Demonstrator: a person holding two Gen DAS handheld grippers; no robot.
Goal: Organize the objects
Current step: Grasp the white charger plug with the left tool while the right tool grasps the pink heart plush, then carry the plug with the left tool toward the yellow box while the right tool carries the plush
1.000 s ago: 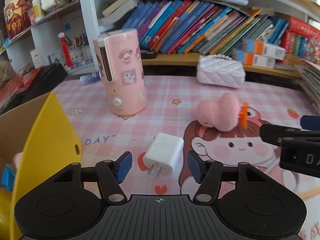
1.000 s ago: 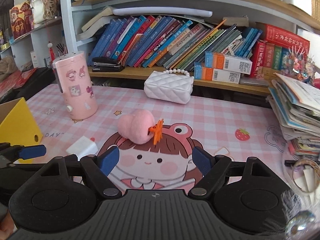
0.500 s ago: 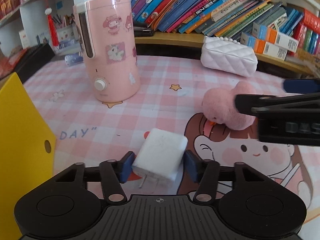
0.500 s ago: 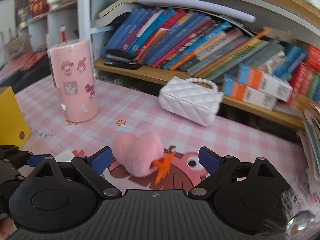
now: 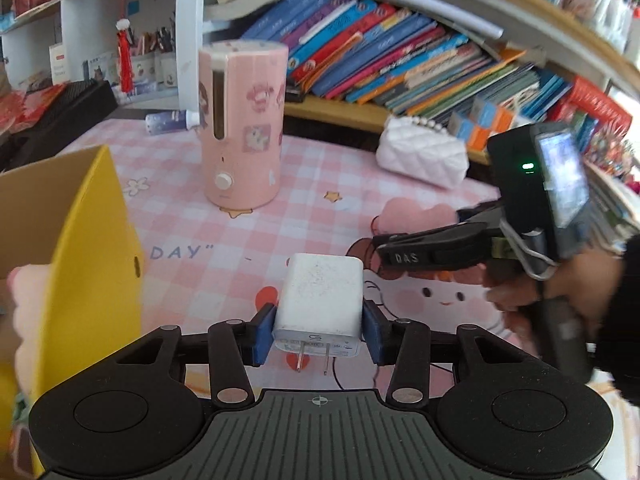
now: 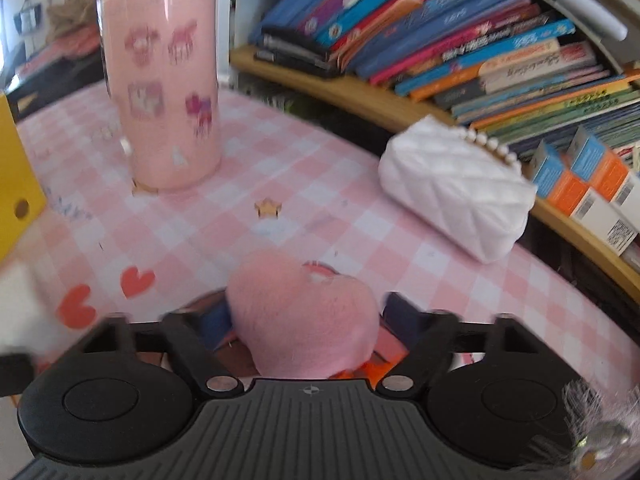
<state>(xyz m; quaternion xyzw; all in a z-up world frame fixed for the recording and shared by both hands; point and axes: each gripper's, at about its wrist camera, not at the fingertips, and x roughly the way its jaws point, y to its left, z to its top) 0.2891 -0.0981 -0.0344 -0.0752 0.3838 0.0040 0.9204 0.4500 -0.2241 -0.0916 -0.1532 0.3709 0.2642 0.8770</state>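
On the pink mat, both picks changed within a second: left gripper (image 5: 318, 330) jaws have just closed, now pinching the white charger (image 5: 320, 300) lifted off the mat; yellow box (image 5: 92, 264) sits just left. Right gripper (image 6: 304, 320) narrowed around the pink plush clip (image 6: 304, 316); contact too blurred to confirm.

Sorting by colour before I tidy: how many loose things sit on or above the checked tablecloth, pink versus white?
Pink: 2, humidifier, plush heart
White: 2, charger, quilted purse
Total: 4
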